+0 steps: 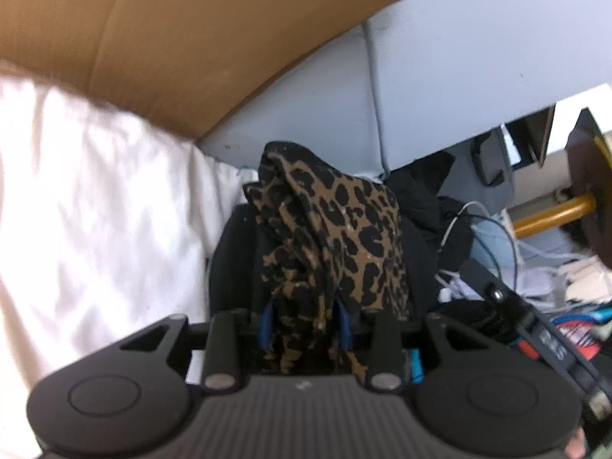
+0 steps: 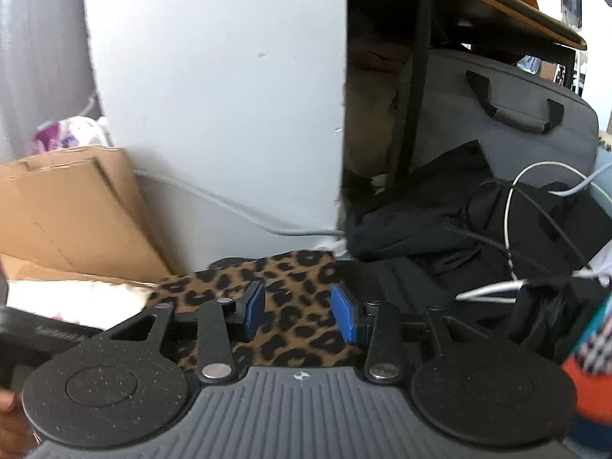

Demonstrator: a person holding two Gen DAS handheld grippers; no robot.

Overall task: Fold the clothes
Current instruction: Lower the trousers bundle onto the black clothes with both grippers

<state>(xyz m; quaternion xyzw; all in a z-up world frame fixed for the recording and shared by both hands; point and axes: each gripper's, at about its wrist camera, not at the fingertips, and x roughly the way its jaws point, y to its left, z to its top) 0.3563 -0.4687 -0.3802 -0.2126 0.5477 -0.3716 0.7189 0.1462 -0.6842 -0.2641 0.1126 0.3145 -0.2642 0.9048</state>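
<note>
Left wrist view, gripper: the left gripper (image 1: 304,323) has its blue pads closed on a bunch of the leopard-print garment (image 1: 329,229); the cloth fills the gap between them.
Left wrist view, garment: it rises from the pads in a gathered, creased hump, lifted rather than laid flat, with black clothing (image 1: 424,195) behind and right of it.
Left wrist view, surroundings: white bedding (image 1: 88,199) lies left, a cardboard sheet (image 1: 183,38) stands far left, cables and clutter sit right.
Right wrist view, gripper: the right gripper (image 2: 298,313) stands wide, blue pads well apart, nothing clamped between them.
Right wrist view, garment: a stretch of the same leopard print (image 2: 290,306) lies fairly flat below and beyond the pads; whether the pads touch it I cannot tell.
Right wrist view, surroundings: a grey bag (image 2: 508,122) stands far right, black clothing (image 2: 413,222) with a white cable near it, cardboard (image 2: 69,214) left.
Progress, judged: no finished, squared fold shows. One part is bunched and raised, another spread, so a fold appears in hand; how many folds are already made cannot be settled.
</note>
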